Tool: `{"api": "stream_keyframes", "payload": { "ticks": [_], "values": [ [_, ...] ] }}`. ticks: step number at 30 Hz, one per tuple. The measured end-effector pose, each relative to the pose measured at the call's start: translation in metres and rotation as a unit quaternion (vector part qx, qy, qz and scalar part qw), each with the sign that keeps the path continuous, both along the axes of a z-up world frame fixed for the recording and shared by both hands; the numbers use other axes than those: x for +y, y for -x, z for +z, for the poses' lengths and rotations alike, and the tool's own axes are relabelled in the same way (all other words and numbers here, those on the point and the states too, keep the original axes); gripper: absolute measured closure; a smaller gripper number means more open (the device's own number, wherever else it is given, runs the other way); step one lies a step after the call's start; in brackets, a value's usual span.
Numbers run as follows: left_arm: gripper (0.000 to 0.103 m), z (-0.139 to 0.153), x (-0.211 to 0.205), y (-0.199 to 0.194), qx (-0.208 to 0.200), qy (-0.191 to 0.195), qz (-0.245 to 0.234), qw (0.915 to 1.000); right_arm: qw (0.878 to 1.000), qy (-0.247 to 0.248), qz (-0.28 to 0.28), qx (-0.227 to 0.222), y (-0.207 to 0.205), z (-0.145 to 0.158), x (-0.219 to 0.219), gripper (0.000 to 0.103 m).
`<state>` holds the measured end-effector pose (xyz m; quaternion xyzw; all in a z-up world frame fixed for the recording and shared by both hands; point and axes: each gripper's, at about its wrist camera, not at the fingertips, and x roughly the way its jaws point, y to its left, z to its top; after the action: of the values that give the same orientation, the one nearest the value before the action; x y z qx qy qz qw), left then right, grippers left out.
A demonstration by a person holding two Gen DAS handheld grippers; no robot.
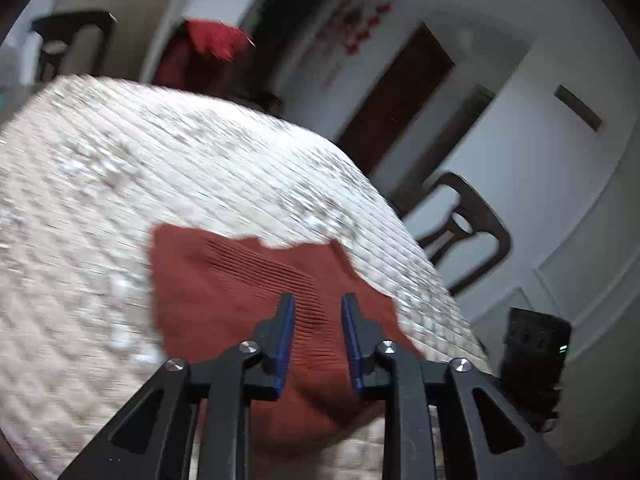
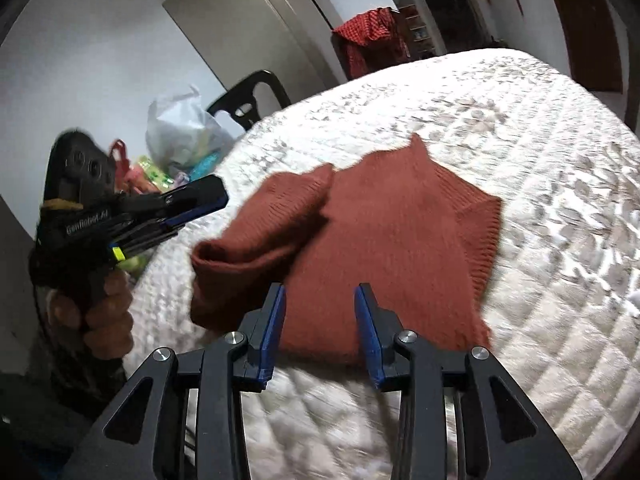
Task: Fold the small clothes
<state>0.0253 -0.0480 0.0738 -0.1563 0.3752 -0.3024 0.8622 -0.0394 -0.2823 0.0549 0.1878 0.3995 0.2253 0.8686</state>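
Rust-red knit sweater [image 2: 384, 240] half-folded on quilted table cover [image 2: 540, 160], both hand-held grippers [image 2: 320, 316] parted, empty.

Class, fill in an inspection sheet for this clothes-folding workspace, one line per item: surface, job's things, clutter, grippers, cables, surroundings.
Surface: white quilted bedspread, patterned.
Job's things: rust-red knit sweater lying partly folded on the bedspread, one sleeve laid across it.
Clutter: nothing seen on the bedspread.
Grippers: left gripper open above the sweater; right gripper open at the sweater's near edge; neither holds anything.
Cables: nothing seen.
Surroundings: dark chair, white plastic bag, red cloth draped behind the bed.
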Motion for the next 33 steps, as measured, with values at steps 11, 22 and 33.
{"api": "stream_keyframes", "payload": {
  "ticks": [11,22,33],
  "values": [
    [0.076,-0.037,0.039,-0.004,0.022,-0.041,0.07,0.9965,0.99,-0.104,0.055,0.072,-0.038,-0.005,0.034,0.045],
    [0.076,-0.04,0.044,0.002,0.003,-0.057,0.063,0.9964,0.974,-0.177,0.048,0.137,-0.061,-0.01,0.036,0.045],
    [0.076,-0.047,0.034,0.004,0.009,-0.058,0.046,0.9972,0.973,-0.155,0.021,0.17,-0.073,-0.026,0.039,0.053]
  ]
}}
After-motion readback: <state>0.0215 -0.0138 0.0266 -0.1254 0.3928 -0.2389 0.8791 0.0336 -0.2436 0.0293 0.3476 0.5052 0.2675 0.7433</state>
